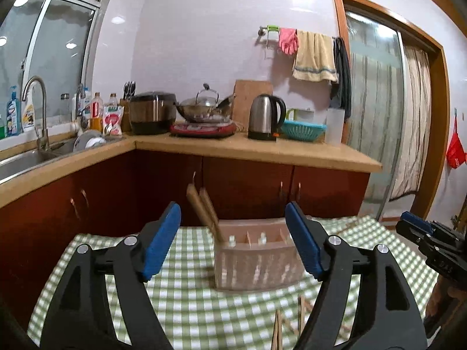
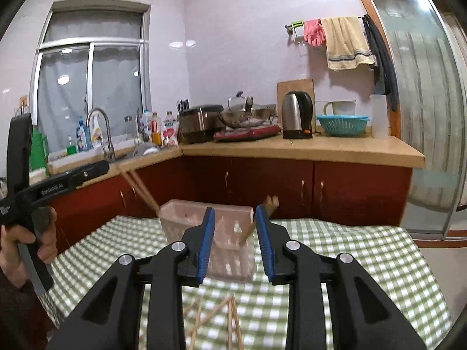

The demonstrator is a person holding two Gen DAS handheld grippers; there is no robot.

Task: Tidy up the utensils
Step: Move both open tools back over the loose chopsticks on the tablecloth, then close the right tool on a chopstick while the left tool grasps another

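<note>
Chopsticks (image 1: 204,210): wooden, leaning in ribbed translucent caddy (image 1: 256,259) | both jaws open, empty

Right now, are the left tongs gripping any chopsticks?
No. The left tongs stand open and empty; two chopsticks lean in the holder beyond them.

One clear utensil holder (image 1: 256,258) is sitting near the far edge of the checked tablecloth (image 1: 181,306). Two chopsticks (image 1: 204,207) are leaning from its left end, more at its right end (image 2: 270,204), blurred. Several loose chopsticks (image 2: 230,326) are lying toward the near edge, count unclear.
</note>
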